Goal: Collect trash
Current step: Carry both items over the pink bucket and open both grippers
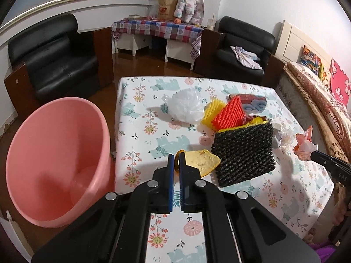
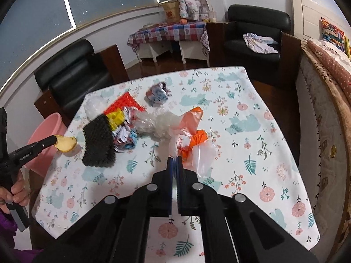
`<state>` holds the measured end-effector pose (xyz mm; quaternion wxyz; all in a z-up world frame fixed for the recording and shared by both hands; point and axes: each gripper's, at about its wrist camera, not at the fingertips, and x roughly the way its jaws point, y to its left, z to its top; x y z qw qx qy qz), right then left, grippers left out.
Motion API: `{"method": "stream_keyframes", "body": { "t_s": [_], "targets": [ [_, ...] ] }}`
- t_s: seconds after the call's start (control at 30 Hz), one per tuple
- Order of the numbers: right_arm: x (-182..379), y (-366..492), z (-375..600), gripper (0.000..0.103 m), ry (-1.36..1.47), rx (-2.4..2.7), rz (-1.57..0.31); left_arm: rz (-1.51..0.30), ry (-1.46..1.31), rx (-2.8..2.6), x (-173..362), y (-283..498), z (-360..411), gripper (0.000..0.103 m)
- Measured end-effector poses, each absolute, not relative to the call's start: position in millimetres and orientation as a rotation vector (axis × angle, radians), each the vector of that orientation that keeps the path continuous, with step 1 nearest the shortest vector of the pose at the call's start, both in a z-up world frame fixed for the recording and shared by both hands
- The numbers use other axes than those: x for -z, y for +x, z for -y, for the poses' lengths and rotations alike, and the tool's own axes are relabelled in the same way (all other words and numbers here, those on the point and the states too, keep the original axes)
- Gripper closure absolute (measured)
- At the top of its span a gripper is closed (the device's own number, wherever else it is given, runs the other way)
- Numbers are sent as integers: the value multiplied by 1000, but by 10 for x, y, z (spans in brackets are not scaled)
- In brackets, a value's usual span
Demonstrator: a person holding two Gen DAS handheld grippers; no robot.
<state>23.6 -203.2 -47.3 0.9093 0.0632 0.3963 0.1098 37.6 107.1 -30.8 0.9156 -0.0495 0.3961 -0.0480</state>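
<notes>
The curled yellow fruit peel (image 1: 203, 161) is pinched in the closed left gripper (image 1: 176, 164) – the round pink plastic bin (image 1: 54, 144) lies just leftward – while the crumpled orange-and-clear plastic bag (image 2: 193, 140) is clamped by the right gripper (image 2: 174, 164).

My left gripper (image 1: 176, 164): black frame, blue finger pads, four round silver screws. My right gripper (image 2: 174, 164): same build. White lettering along my left gripper's arm. Hand (image 2: 15, 188) with purple sleeve (image 2: 7, 225).
</notes>
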Motion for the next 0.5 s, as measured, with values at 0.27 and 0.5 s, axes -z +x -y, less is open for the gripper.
{"method": "stream_keyframes", "body": {
  "t_s": [0.27, 0.5],
  "targets": [
    [159, 156, 1878, 101, 140, -300, -752, -767, -120, 62, 124, 269, -1142, 99],
    [-17, 201, 1551, 101, 139, -408, -726, -735, -145, -6, -11, 142, -1373, 99]
  ]
}}
